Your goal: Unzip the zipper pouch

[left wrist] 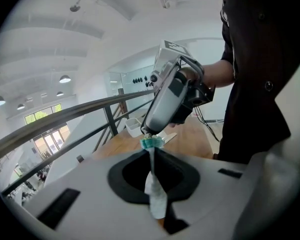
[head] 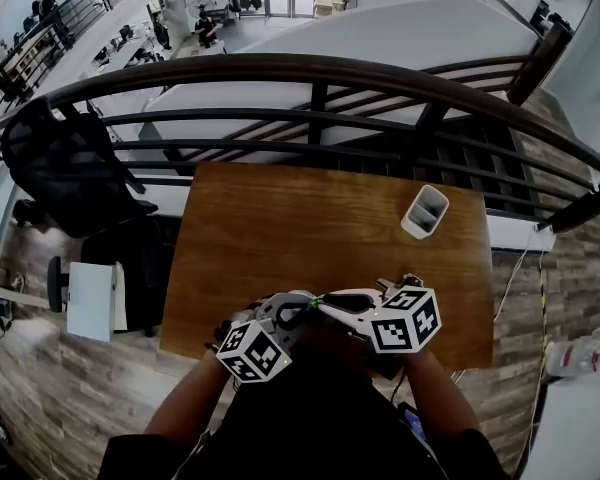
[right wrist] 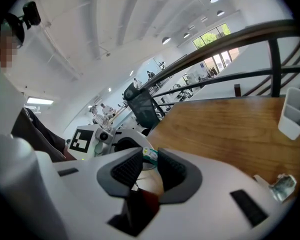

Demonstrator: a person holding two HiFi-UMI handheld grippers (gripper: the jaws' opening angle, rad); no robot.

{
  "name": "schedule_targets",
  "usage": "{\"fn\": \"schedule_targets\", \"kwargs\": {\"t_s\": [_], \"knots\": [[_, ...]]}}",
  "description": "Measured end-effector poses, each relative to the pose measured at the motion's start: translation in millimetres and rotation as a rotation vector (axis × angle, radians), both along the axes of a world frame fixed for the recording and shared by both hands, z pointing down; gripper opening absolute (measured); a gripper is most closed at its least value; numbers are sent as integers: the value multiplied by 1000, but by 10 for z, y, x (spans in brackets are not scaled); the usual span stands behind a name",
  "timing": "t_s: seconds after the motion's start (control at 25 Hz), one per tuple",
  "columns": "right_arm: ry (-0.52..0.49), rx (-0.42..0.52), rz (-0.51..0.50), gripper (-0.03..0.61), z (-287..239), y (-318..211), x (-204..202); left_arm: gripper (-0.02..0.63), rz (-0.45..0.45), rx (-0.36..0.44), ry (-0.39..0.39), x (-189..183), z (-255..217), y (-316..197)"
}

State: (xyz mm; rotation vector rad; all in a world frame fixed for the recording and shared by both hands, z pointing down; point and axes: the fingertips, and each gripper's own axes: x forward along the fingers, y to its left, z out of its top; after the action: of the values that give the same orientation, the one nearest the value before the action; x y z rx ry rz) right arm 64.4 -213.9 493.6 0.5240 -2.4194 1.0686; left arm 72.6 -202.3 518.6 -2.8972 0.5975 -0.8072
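Low over the front edge of the wooden table [head: 310,223], both grippers meet tip to tip. My left gripper [left wrist: 152,159] is shut on a thin white strip of the zipper pouch [left wrist: 155,194], seen edge-on between its pads. At the strip's far end sits a small teal zipper pull [left wrist: 151,143]. The right gripper [left wrist: 167,101] comes in from above with its tip on that pull. In the right gripper view the teal pull [right wrist: 150,155] sits between the narrow-set pads of the right gripper [right wrist: 151,158], touching both. The head view shows only the marker cubes [head: 252,351] and gripper bodies; the rest of the pouch is hidden.
A white two-slot holder [head: 424,211] stands at the table's far right. A small crumpled clear wrapper [right wrist: 282,186] lies near the right front. A dark railing [head: 310,73] runs just beyond the table. A black bag on a chair [head: 65,163] is to the left.
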Motion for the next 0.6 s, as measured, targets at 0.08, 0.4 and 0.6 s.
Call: {"fn": "schedule_targets", "kwargs": {"t_s": [0.08,0.4,0.6], "knots": [[-16,0,9,86,-24,-9,8,17,4,2,-2,-5,-2,2],[-60,-11,38,12,-25,-36,110,17,-4,-7,16,-26,-24,-8],[-82,-35,14,26,-11,12,72,17,13,6,-3,-25,-12,9]]}}
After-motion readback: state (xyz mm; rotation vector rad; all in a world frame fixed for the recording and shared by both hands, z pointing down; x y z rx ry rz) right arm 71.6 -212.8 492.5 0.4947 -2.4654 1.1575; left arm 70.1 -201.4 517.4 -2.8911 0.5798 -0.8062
